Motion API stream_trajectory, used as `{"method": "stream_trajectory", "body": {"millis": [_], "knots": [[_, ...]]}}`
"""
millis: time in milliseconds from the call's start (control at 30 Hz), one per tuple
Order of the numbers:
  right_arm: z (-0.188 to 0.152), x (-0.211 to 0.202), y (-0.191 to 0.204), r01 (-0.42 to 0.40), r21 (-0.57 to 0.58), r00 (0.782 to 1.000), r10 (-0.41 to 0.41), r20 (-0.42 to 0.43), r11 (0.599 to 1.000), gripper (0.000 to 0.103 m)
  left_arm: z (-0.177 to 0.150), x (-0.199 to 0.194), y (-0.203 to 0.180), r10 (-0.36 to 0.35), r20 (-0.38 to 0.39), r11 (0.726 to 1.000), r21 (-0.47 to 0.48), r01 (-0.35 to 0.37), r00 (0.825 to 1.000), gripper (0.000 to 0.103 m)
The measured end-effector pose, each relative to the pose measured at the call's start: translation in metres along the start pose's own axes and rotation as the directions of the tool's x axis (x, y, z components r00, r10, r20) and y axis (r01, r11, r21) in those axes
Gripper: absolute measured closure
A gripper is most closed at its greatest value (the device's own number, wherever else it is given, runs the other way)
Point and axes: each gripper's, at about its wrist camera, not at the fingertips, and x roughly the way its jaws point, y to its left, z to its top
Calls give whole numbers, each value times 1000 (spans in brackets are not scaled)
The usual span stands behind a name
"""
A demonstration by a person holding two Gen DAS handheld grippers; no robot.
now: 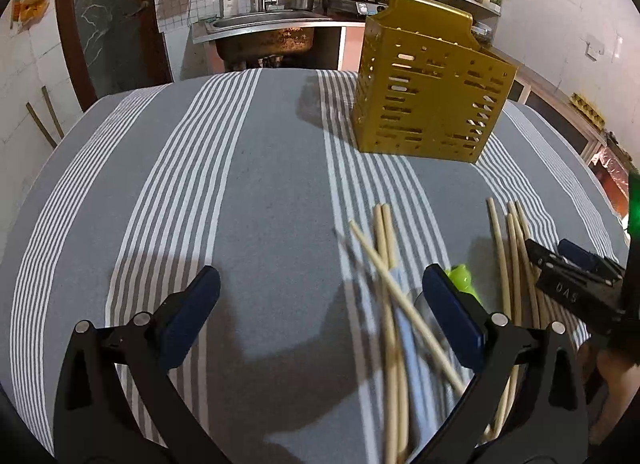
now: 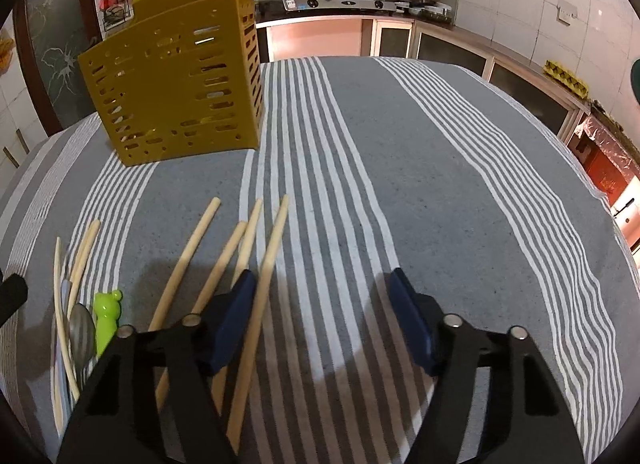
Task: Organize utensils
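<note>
I read "DAS" on my right tool (image 1: 576, 284) in the left view. A grey, white-striped cloth (image 2: 440, 168) covers the desk — a kitchen sink (image 1: 264, 20) and stove (image 2: 332, 2) lie beyond. The yellow slotted holder (image 2: 176, 92) stands upright; its contents are hidden. Chopsticks (image 2: 256, 284) and a green-handled spoon (image 2: 105, 316) lie loose near me. Left tool (image 1: 320, 304) and right tool are spread wide, gripping nothing.

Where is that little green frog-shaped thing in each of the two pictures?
Left wrist view: the green frog is lower right, peeking out behind a blue finger pad.
Right wrist view: the frog is lower left, beside a spoon.
Shared landmark: the yellow holder standing farther back on the striped cloth.
</note>
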Motion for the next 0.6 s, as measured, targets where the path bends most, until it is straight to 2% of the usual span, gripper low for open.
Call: {"method": "stream_trajectory", "body": {"millis": [133, 200, 400, 467, 600], "knots": [[2, -1, -1, -20, 11, 1000, 20, -7, 1000, 49, 4, 9, -9, 9, -18, 1000, 5, -9, 1000, 8], [5, -1, -2, -22, 16, 1000, 22, -9, 1000, 51, 6, 17, -12, 6, -44, 1000, 0, -6, 999, 18], [14, 4, 1, -23, 20, 999, 24, -26, 1000, 54, 10, 37, -4, -32, -122, 998, -61, 25, 992, 30], [15, 5, 5, -26, 17, 999, 27, -31, 1000, 55, 9, 40, -2, -31, -134, 997, -69, 22, 991, 32], [20, 8, 9, -26, 18, 999, 26, -40, 1000, 61, 10, 46, 0, -40, -146, 996, -84, 28, 988, 47]]}}
